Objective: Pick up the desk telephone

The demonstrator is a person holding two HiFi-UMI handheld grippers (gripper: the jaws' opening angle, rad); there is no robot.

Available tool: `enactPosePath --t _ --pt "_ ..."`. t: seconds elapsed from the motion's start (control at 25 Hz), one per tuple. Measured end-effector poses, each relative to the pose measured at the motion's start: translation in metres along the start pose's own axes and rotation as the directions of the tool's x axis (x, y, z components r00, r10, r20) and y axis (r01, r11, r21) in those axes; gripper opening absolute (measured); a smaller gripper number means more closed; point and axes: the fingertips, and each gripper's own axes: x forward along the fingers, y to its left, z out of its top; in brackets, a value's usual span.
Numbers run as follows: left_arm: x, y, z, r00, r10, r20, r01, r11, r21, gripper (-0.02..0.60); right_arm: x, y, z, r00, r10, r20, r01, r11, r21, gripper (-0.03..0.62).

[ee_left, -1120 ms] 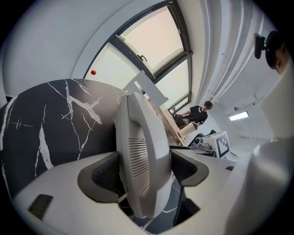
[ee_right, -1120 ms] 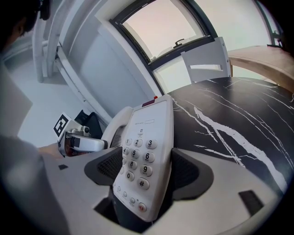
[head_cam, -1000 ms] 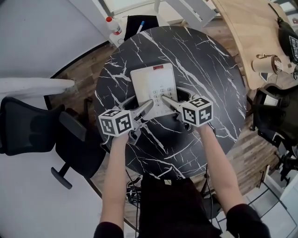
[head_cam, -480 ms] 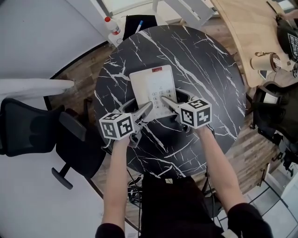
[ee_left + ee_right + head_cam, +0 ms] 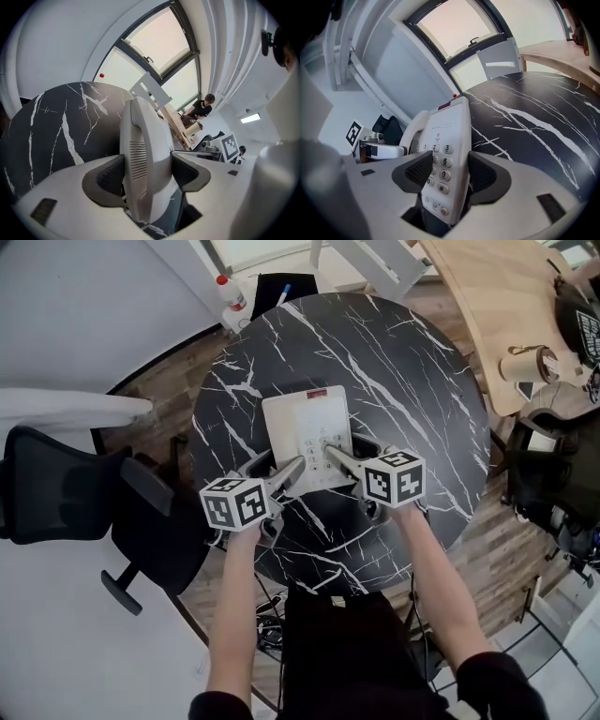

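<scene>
Where telephone [image 5: 307, 432] is — chair [image 5: 56, 493] left, bottle [image 5: 230, 294] beyond.

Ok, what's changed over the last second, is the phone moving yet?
The desk telephone has come toward the person along with both grippers. The left gripper clamps its handset side; the right gripper is closing its jaws on the keypad edge. The marble table, chair and bottle are as they were.
</scene>
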Motion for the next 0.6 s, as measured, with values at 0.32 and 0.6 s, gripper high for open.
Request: enactPosePath --t 0.32,0.6 --pt "-0.027 -0.023 -0.020 1.000 0.025 0.013 -0.025 1.000 -0.014 0.327 -0.030 0.020 -0.021 0.999 0.033 -0.023 -0.033 0.999 0.036 0.236" --pt "-0.059 -0.050 -0.034 0.998 0.051 0.045 -0.049 0.998 -0.033 0.324 -0.062 0.044 -0.035 0.997 0.063 -0.042 -0.061 0.998 0.032 0.230"
